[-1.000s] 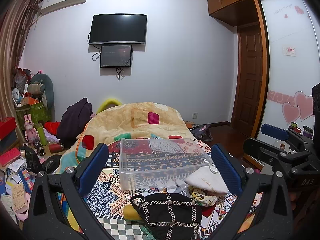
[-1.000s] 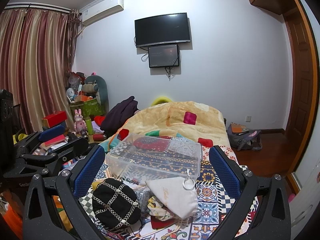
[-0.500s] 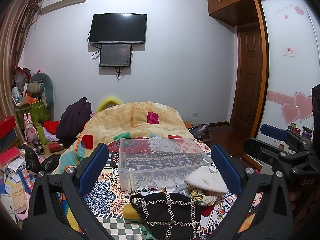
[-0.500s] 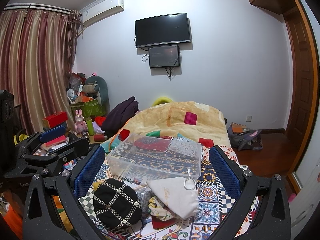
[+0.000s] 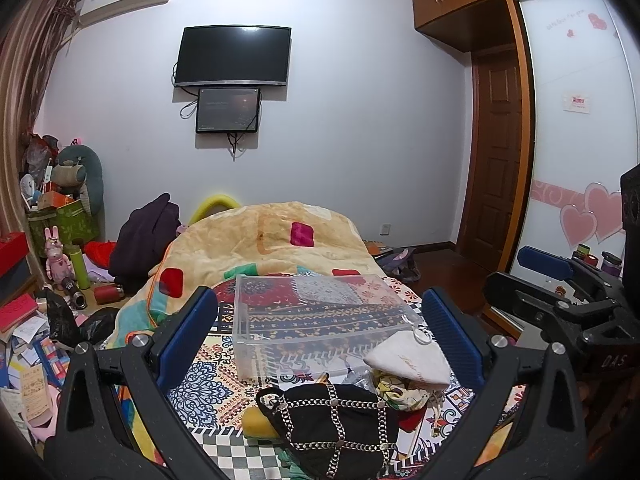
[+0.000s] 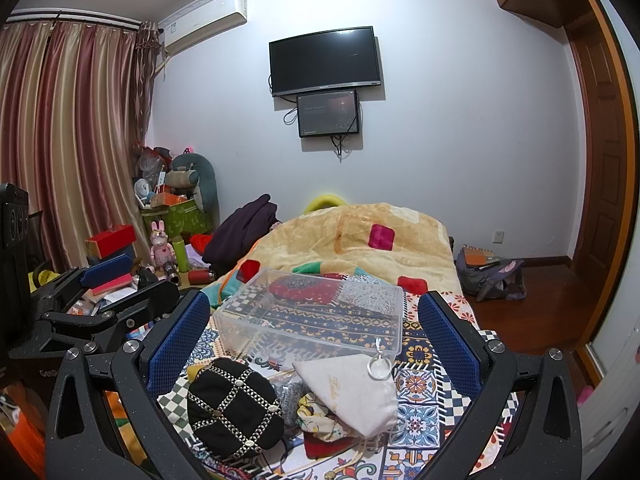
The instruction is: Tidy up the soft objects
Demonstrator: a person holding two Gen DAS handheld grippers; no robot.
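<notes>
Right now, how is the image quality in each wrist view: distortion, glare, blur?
Left wrist view: strong fisheye bending, dark corners, the wardrobe edge bowed; the clear box is sharp, with no motion blur. Right wrist view: same warp, the curtain rod curves; a faint ceiling-light reflection on the TV; even indoor lighting, soft shadows.

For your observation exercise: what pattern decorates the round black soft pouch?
A silver chain lattice with studs on the round black soft pouch, clearest in the right wrist view.
</notes>
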